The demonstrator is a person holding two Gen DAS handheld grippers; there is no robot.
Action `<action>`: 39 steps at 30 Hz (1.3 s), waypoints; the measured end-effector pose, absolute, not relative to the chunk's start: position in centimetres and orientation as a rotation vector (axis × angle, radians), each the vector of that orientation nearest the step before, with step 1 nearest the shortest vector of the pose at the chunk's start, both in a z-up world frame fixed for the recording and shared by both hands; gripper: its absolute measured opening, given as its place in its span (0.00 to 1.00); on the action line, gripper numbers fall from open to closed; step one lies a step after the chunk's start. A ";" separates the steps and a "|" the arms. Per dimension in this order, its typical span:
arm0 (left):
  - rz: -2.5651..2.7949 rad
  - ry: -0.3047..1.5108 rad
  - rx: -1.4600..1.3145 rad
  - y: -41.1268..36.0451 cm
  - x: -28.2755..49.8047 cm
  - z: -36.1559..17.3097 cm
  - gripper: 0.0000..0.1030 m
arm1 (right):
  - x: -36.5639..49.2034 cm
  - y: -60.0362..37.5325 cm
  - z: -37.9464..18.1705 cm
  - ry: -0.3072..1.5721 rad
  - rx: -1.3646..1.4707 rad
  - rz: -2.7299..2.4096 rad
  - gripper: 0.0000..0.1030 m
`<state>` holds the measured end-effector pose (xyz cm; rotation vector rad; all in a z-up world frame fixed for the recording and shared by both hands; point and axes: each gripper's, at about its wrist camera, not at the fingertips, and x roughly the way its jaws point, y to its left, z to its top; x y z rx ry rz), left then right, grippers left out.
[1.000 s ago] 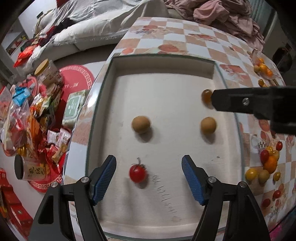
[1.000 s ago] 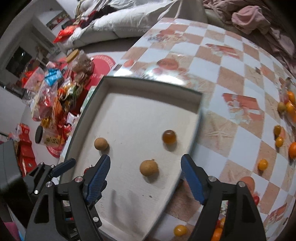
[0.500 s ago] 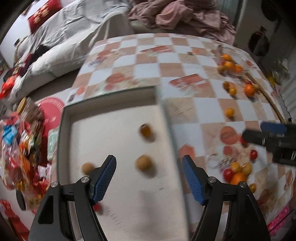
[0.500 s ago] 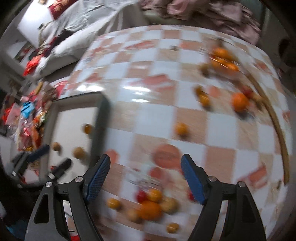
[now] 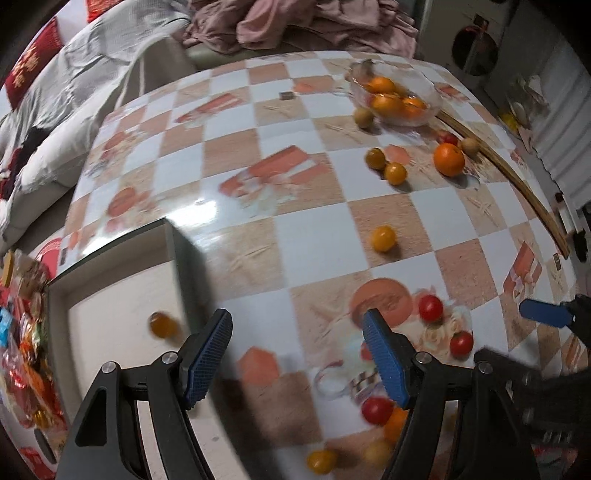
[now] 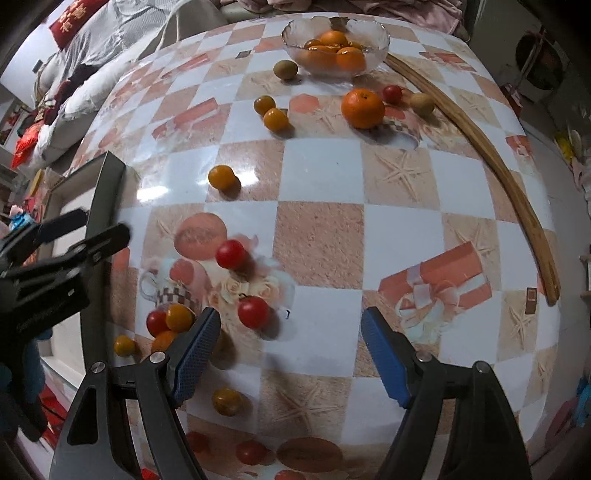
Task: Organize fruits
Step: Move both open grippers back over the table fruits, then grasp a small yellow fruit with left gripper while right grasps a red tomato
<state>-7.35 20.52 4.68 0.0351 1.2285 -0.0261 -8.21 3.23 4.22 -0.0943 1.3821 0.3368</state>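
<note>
My left gripper (image 5: 297, 354) is open and empty above the checkered table, just right of the white tray (image 5: 122, 295); an amber fruit (image 5: 162, 325) lies in the tray. My right gripper (image 6: 290, 354) is open and empty over the table, with a red cherry tomato (image 6: 253, 312) just beyond its left finger. Another red tomato (image 6: 231, 254), a cluster of red and orange fruits (image 6: 170, 321), a yellow tomato (image 6: 221, 177) and a mandarin (image 6: 362, 104) lie loose. A glass bowl (image 6: 373, 33) holds mandarins at the far edge.
A wooden stick (image 6: 491, 155) runs along the table's right side. The left gripper's fingers (image 6: 66, 236) show at the left of the right wrist view, by the tray wall (image 6: 101, 206). Snack packets (image 5: 22, 332) lie on the floor left of the table. A sofa with clothes stands behind.
Both grippers have swung right, away from the tray, to above the loose fruits on the table. Both stay open and empty.
</note>
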 end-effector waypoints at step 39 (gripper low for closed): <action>-0.109 1.241 -0.074 17.0 -2.0 2.5 0.21 | -8.9 5.1 2.7 1.360 -0.082 0.452 0.22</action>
